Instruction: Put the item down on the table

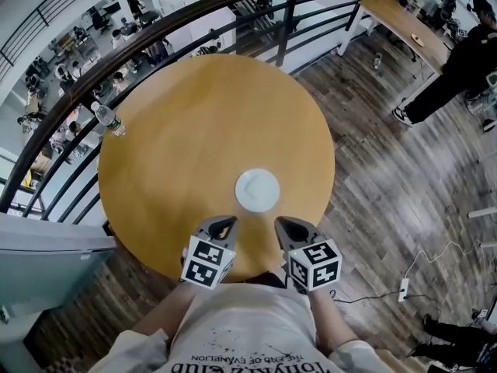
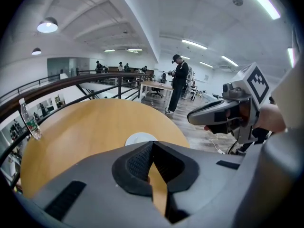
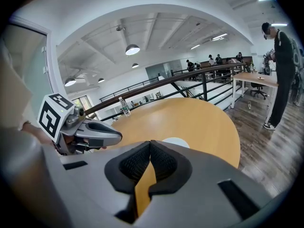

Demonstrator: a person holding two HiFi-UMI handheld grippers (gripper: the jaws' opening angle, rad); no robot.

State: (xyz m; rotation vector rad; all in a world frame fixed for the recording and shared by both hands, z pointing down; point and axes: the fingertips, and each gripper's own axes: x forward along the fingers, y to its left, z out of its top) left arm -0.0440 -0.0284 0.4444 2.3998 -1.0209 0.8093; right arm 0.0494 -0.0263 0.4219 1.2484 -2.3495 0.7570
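A white round plate [image 1: 257,189] lies flat on the round wooden table [image 1: 194,130], close to its near edge. The same plate [image 2: 140,138] shows just past the left jaws, and as a white plate [image 3: 176,142] past the right jaws. My left gripper [image 1: 224,225] hovers just short of the plate's near left side, shut with nothing in it. To the plate's near right my right gripper [image 1: 290,227] is also shut and empty. Neither gripper touches the plate.
A clear water bottle [image 1: 107,120] stands at the table's far left edge, by a dark railing [image 1: 233,6]. A person in black [image 1: 458,68] stands by a long desk [image 1: 404,22] at the far right. A power strip [image 1: 404,289] lies on the wood floor.
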